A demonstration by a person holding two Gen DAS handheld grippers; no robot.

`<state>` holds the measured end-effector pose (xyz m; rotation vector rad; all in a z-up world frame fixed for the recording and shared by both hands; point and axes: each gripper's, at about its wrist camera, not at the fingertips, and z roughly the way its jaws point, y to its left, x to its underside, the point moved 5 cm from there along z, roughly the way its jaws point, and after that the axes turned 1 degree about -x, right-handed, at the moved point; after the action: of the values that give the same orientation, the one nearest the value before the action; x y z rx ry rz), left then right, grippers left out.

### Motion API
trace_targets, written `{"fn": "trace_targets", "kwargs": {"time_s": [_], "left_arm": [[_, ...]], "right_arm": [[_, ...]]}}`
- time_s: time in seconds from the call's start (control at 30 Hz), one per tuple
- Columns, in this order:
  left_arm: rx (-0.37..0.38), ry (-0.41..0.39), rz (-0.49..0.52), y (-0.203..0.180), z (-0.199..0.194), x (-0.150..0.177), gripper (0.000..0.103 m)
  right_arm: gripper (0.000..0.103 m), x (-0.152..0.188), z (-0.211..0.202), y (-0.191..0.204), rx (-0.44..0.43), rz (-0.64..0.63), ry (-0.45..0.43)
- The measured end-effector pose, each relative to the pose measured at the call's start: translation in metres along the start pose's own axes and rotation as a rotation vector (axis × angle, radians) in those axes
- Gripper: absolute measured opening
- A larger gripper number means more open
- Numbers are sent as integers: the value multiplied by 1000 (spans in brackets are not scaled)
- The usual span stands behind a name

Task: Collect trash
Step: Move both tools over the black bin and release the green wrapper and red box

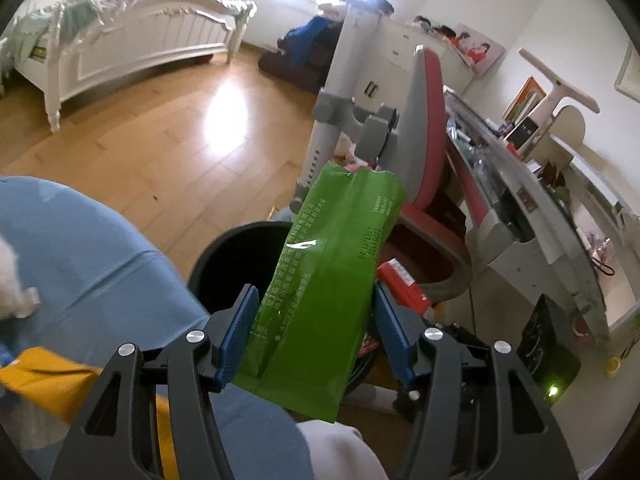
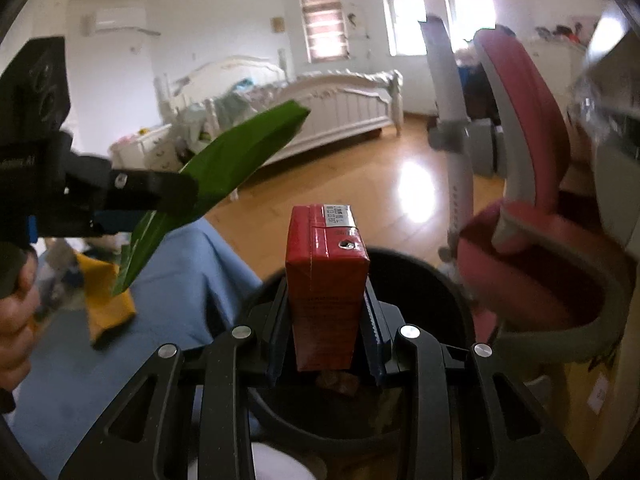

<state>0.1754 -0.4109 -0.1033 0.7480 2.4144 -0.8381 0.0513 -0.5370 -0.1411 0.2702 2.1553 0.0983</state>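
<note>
right wrist view, right hand-held gripper (image 2: 326, 320) angled down clamping red carton (image 2: 326, 280) above bin (image 2: 432, 276), left hand-held gripper (image 1: 316, 316) clamping green packet (image 1: 324, 280)

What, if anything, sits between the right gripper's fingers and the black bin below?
In the right wrist view, the right gripper clamps a red carton directly above the black bin.

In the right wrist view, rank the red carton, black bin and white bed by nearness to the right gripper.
1. Red carton, clamped in the right gripper.
2. Black bin, just beneath.
3. White bed, across the floor.
</note>
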Motion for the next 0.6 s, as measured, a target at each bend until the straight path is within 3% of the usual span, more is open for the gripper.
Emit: {"fn": "trace_targets", "kwargs": {"time_s": [0.23, 0.6], "left_arm": [[-19, 66, -10, 0, 36, 3, 58], [-43, 97, -17, -3, 58, 2, 59]], "right_arm": [[33, 18, 23, -22, -5, 57, 42], [33, 28, 35, -31, -18, 92, 72]]}}
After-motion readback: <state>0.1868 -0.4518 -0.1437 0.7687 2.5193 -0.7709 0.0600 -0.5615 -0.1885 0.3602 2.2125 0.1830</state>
